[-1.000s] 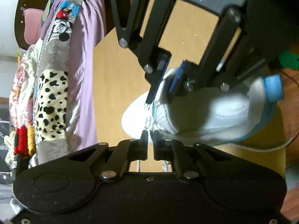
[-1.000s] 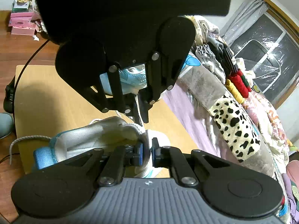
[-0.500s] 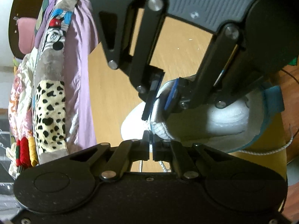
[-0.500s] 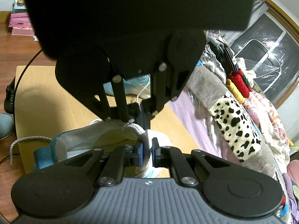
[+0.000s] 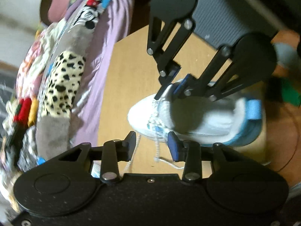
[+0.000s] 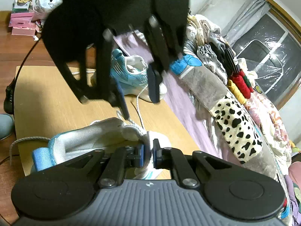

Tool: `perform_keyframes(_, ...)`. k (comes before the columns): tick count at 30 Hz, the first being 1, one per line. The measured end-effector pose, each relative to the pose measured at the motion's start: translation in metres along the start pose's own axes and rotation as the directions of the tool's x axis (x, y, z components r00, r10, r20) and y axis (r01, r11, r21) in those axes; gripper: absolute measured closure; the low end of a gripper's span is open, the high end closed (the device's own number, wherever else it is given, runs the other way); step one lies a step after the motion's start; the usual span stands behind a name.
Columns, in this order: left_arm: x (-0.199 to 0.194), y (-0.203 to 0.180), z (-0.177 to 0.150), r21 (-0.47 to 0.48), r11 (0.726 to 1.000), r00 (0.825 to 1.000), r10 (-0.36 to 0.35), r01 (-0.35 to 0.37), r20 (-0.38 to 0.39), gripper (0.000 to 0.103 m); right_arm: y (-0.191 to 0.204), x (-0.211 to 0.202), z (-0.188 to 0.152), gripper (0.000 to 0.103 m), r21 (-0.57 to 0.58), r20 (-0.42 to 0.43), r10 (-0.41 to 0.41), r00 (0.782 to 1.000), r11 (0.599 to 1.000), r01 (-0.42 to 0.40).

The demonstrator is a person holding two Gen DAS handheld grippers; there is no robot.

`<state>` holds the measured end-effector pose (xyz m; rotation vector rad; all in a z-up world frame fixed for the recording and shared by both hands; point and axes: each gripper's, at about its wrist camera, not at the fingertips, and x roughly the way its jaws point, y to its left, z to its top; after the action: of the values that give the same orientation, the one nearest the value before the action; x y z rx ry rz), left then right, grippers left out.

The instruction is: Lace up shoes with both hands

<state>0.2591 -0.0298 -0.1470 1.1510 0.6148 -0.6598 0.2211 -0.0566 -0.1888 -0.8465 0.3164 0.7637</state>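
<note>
My left hand-held gripper (image 5: 152, 145) has just been opening; its jaws now stand apart, about half spread, pads pressing on nothing. The white lace (image 5: 157, 146) hangs loose in the gap between them, frayed end trailing onto the desk (image 5: 128, 79). A second strand runs down just beside the left pad.

My right hand-held gripper (image 6: 148, 153) is nearly closed, blue pads pinching the white knit collar of the near shoe (image 6: 97, 133) at the tongue edge. In the left wrist view the same gripper (image 5: 169, 86) comes in from above and sits on top of the shoe (image 5: 197, 120) at its opening.

That shoe is a white sneaker with light blue sole and blue heel tab, lying on the wooden desk, toe towards the bed (image 6: 188, 101). Its grey speckled lace end (image 6: 24, 140) curls off behind the heel over the desk edge.

A second shoe (image 6: 131, 75), blue and white, stands further back on the desk near the bed side, partly hidden behind my left gripper (image 6: 139, 101), whose open fingers hang above the near shoe's lace area. Whether the finger tip touches the shoe I cannot tell; this part is blurred.

Bed carries a purple sheet and a pile of clothes (image 6: 235, 101) incl. a spotted piece. Pink boxes (image 6: 20, 22) far back on the floor.
</note>
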Motion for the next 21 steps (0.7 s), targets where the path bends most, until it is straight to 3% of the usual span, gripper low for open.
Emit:
perform_keyframes(2,-0.005,-0.007,0.001,-0.042,0.999,1.0,-0.007,0.007,0.014,0.059,-0.001,0.001,0.0,0.094,-0.003,-0.001,-0.001,1.0,1.0,0.001)
perform_keyframes(8,0.018,-0.027,0.01,-0.042,0.995,0.996,0.088,-0.088,0.018,0.059,-0.002,0.003,0.0,0.094,-0.021,-0.002,-0.003,1.0,1.0,0.003)
perform_keyframes(13,0.031,-0.033,0.01,-0.071,0.976,0.975,0.212,-0.208,0.061,0.06,-0.004,-0.001,0.002,0.094,-0.042,0.009,0.008,1.0,0.999,-0.008)
perform_keyframes(16,0.037,-0.038,0.007,-0.06,0.978,0.973,0.207,-0.202,0.102,0.062,-0.006,-0.003,0.001,0.094,-0.049,0.012,0.017,1.0,0.999,-0.016)
perform_keyframes(18,0.04,-0.04,0.005,-0.058,0.976,0.969,0.214,-0.209,0.119,0.073,-0.006,-0.005,0.001,0.094,-0.054,0.013,0.023,1.0,0.998,-0.022)
perform_keyframes(19,0.04,-0.039,0.005,-0.063,0.976,0.968,0.213,-0.207,0.13,0.086,-0.006,-0.006,0.0,0.094,-0.056,0.012,0.028,1.0,0.998,-0.027)
perform_keyframes(21,0.041,-0.04,0.005,-0.074,0.976,0.966,0.215,-0.206,0.142,0.09,-0.006,-0.01,-0.002,0.094,-0.064,0.009,0.04,0.999,0.997,-0.04)
